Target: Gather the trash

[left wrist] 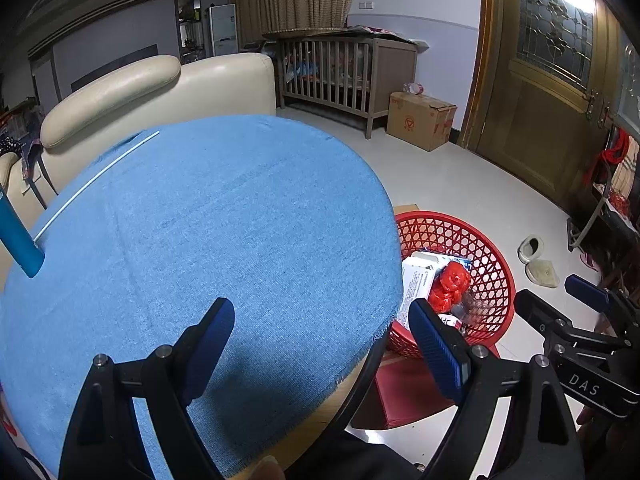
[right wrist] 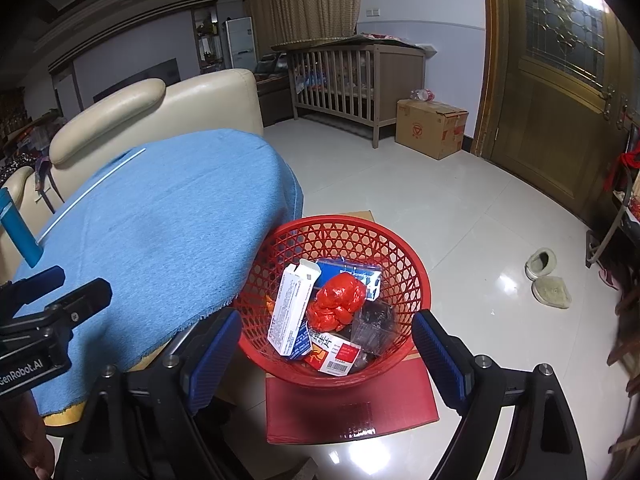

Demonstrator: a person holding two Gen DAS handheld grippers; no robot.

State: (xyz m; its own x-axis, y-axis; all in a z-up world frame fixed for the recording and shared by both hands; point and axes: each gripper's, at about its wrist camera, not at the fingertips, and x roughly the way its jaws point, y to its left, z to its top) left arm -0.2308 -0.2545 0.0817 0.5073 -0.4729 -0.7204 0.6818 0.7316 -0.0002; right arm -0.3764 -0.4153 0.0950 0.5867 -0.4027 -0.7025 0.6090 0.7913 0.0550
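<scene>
A red lattice basket point(right wrist: 408, 264) point(left wrist: 492, 264) stands on a red box point(right wrist: 352, 404) beside the table. Inside lie a white carton point(right wrist: 290, 312), a crumpled red bag point(right wrist: 338, 300) point(left wrist: 450, 286), a blue-and-white packet point(right wrist: 352, 272), a clear plastic cup point(right wrist: 374, 326) and a red-and-white box point(right wrist: 338, 354). My right gripper point(right wrist: 326, 348) hangs open just above the basket's near rim with nothing between its pads. My left gripper point(left wrist: 320, 344) is open over the near edge of the blue cloth point(left wrist: 208, 240) on the table, empty. A thin white straw point(left wrist: 96, 184) point(right wrist: 90, 192) lies across the cloth's far left.
A blue upright object point(left wrist: 18, 236) point(right wrist: 16, 228) stands at the table's left edge. A cream sofa point(left wrist: 160, 88) is behind the table. On the tiled floor are a cardboard box point(right wrist: 432, 128), a wooden crib point(right wrist: 352, 76) and two slippers point(right wrist: 548, 280). A wooden door point(right wrist: 560, 100) is at right.
</scene>
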